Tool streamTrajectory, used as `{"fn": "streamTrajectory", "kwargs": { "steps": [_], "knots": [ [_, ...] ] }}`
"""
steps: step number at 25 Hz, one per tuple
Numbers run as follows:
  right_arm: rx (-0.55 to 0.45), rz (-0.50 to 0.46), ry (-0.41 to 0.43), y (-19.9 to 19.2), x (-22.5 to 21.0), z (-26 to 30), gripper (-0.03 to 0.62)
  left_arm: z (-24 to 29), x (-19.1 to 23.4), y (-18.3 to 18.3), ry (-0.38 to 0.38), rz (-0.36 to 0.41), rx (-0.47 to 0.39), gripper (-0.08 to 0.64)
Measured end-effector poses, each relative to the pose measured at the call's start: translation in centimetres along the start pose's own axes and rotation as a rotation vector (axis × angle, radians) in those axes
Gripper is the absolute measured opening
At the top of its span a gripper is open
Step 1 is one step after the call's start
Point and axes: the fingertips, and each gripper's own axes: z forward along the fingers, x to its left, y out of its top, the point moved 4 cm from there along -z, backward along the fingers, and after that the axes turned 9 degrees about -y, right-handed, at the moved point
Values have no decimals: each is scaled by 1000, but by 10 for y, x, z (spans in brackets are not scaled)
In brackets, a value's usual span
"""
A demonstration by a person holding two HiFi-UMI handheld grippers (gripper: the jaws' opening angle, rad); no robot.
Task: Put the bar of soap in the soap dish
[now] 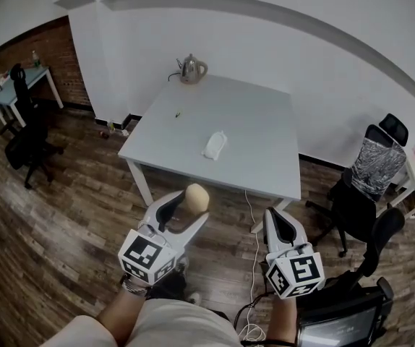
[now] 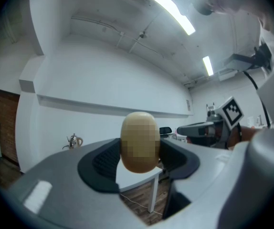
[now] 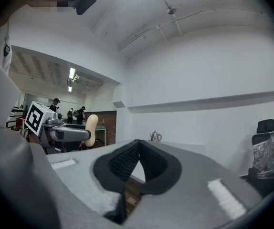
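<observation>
- Left gripper [image 1: 190, 210], low and on the near side of the white table [image 1: 265, 121], clamped on the bar of soap [image 1: 198, 196]
- Tan, rounded, oval bar, pinched between both dark pads about halfway along its length, upper half standing clear of the jaw tips
- Probably light and firm, yet smooth and likely slick; looks apt to squirt out under a hard pinch or to tip under a loose one
- Best held as now, across the two broad faces near the middle, with even, moderate pressure; worth keeping the rounded ends out of the pads
- Likely to dent or scuff if dropped, so better lowered than let fall
- Well ahead of the left gripper, slightly to its right and near the middle of the tabletop: a small, pale, shallow thing, presumably the soap dish [image 1: 214, 144], with nothing in it as far as can be told
- Farther beyond, at the table's far edge: a metal kettle [image 1: 191, 69]
- Right gripper [image 1: 275, 219], just beside the left one and level with it, jaws pressed together on nothing, tips aimed toward the table's near right corner
- Free to steady the dish if it slides, by the look of things
</observation>
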Motion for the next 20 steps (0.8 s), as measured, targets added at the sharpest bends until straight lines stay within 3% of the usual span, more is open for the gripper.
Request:
{"fn": "streamTrajectory", "kwargs": {
  "steps": [8,13,20],
  "knots": [
    [-14,-1,19,4,2,14,2,2,15,0,27,-4,-14,272],
    [6,-36,-37,1,-4,25,2,9,25,-5,16,-27,-12,272],
    [11,-20,-48,-1,-10,44,2,25,42,-10,-7,-46,-15,272]
  ]
}}
